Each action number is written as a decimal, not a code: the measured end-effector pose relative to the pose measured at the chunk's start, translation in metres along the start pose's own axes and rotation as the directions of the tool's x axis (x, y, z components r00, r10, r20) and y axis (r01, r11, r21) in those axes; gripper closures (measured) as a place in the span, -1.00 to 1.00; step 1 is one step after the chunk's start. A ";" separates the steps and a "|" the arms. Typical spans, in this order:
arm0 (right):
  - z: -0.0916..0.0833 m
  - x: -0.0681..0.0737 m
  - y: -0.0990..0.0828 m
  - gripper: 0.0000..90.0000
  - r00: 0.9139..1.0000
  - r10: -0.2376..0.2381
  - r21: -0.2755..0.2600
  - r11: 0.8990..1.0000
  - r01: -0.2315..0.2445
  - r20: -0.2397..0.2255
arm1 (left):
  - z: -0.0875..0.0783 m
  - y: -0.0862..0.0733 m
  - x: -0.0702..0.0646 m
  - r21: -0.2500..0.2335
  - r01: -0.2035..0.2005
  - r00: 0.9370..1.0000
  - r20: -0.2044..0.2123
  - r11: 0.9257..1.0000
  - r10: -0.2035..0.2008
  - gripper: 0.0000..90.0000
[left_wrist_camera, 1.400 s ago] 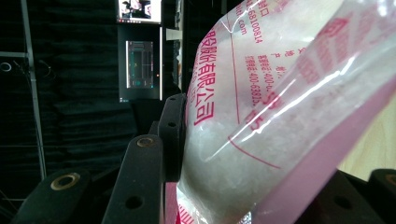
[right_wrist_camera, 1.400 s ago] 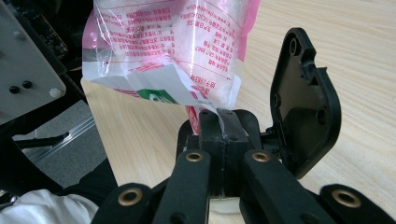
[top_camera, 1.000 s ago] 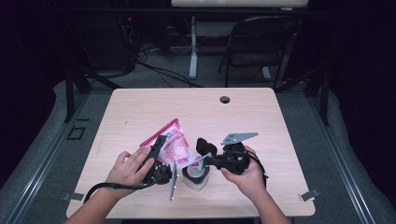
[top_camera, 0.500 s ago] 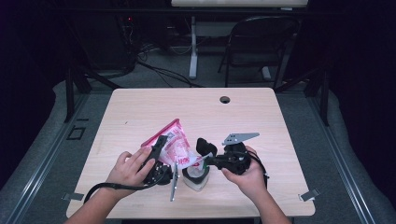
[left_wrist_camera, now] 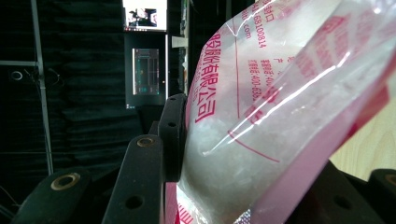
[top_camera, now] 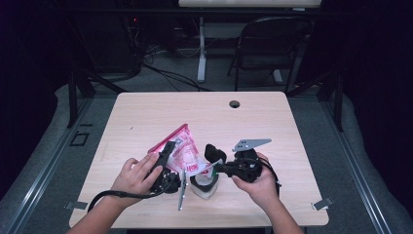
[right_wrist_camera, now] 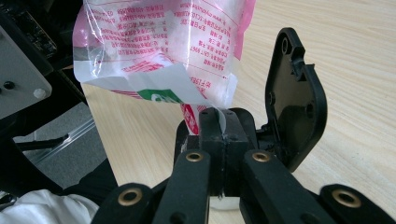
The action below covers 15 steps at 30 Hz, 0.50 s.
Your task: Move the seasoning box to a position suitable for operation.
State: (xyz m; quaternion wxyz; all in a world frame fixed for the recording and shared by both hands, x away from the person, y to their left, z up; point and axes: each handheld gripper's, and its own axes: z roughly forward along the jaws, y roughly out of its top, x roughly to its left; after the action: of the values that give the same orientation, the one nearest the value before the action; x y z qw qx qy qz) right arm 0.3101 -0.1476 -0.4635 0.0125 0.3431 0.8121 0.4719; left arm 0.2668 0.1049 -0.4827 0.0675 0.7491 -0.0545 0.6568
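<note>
A: What's closest to the person, at the near edge of the table [top_camera: 146, 112]?

B: Both hands. The left hand [top_camera: 134, 175] wraps the left gripper [top_camera: 165, 158], and the right hand [top_camera: 258, 183] holds the right gripper [top_camera: 214, 168], whose grey three-cornered plate [top_camera: 251, 144] sticks up above it. A black cable [top_camera: 112, 196] trails from the left gripper back towards the forearm.

A: And between them?

B: A clear plastic bag printed in pink and red [top_camera: 185, 153], with white granular contents, held up off the wood and tilted. Just under its lower end sits a small white container [top_camera: 204, 185] on the table, with a thin metal piece [top_camera: 181, 190] just beside it.

A: How do the jaws stand?

B: In the left gripper view the bag [left_wrist_camera: 280, 116] bulges between the two black jaws, which press against its sides, so that gripper is clamped on the body of the bag. In the right gripper view the jaws are pressed together on a bottom corner of the bag [right_wrist_camera: 187, 56], a thin strip of film pinched between the pads. A black hinged lid [right_wrist_camera: 294, 93] stands open just beside those jaws.

A: Farther off?

B: A round cable hole [top_camera: 234, 104] near the table's far edge, then a dark chair [top_camera: 268, 48] and a white desk leg [top_camera: 201, 48] on the floor beyond
</note>
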 end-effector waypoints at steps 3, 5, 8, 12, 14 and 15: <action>0.000 0.000 0.000 1.00 1.000 0.003 -0.007 1.000 -0.003 0.000 | 0.000 0.000 0.000 -0.002 0.002 1.000 -0.003 1.000 -0.002 0.44; 0.000 0.000 0.000 1.00 1.000 0.003 -0.007 1.000 -0.003 0.000 | -0.001 0.000 0.000 0.001 0.004 1.000 0.003 1.000 -0.004 0.44; 0.000 0.000 0.000 1.00 1.000 -0.001 -0.004 1.000 0.001 0.000 | -0.001 0.000 0.001 -0.004 0.003 1.000 -0.001 1.000 -0.003 0.44; 0.000 0.000 0.000 1.00 1.000 0.000 -0.003 1.000 0.000 0.000 | -0.001 0.000 0.001 -0.005 0.004 1.000 0.000 1.000 -0.004 0.44; 0.000 0.000 0.000 1.00 1.000 0.002 -0.005 1.000 -0.002 -0.001 | -0.001 0.000 0.001 -0.005 -0.002 1.000 -0.003 1.000 0.002 0.44; 0.000 0.000 0.000 1.00 1.000 0.000 -0.002 1.000 0.000 0.000 | -0.001 0.000 0.001 -0.004 -0.003 1.000 -0.004 1.000 0.003 0.44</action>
State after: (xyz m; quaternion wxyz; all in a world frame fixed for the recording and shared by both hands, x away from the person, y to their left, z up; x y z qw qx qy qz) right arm 0.3100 -0.1475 -0.4634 0.0129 0.3430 0.8115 0.4729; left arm 0.2662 0.1053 -0.4813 0.0681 0.7477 -0.0568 0.6581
